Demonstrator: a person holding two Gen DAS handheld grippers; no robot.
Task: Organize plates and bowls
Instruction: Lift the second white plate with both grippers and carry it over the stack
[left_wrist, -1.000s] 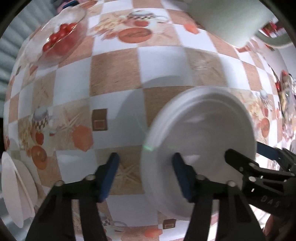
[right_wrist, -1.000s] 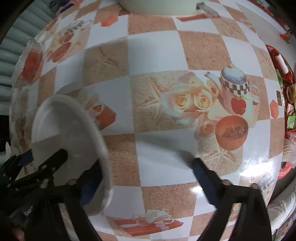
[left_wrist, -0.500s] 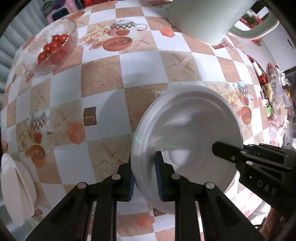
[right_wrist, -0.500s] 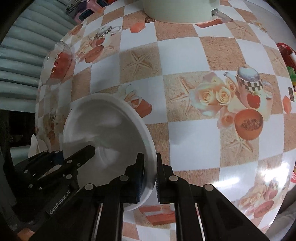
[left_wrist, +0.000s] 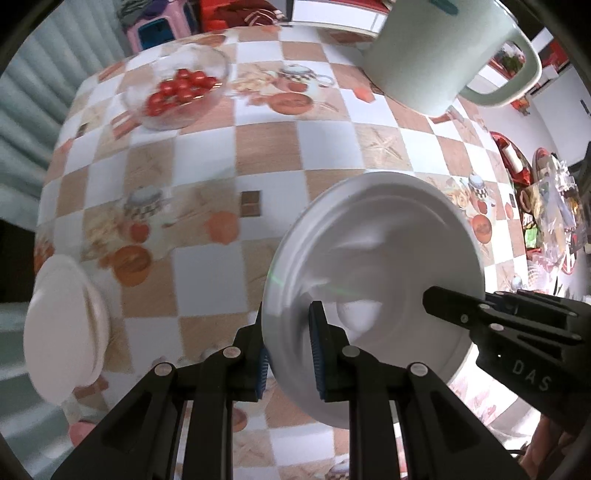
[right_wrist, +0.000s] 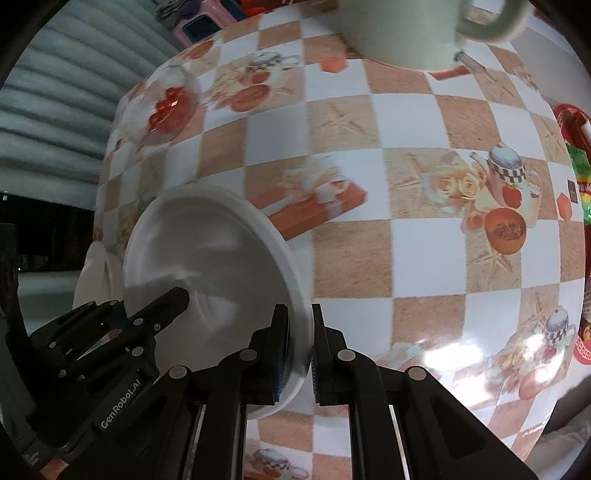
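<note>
Above the checkered table (left_wrist: 266, 155), white plate (left_wrist: 373, 280) clamped at opposite rims by left gripper (left_wrist: 288, 354) and right gripper (right_wrist: 297, 354), fingers closed on it. Left of that plate, stacked white bowls (left_wrist: 64, 328) at table edge.

Our left wrist view looks forward and down, close over the checkered table (left_wrist: 266, 155); our right wrist view faces it from the opposite side; both share the white plate (left_wrist: 373, 236) (right_wrist: 207, 258), tomato bowl (left_wrist: 177, 92) (right_wrist: 166, 107) and green jug (left_wrist: 443, 48) (right_wrist: 402, 29).
</note>
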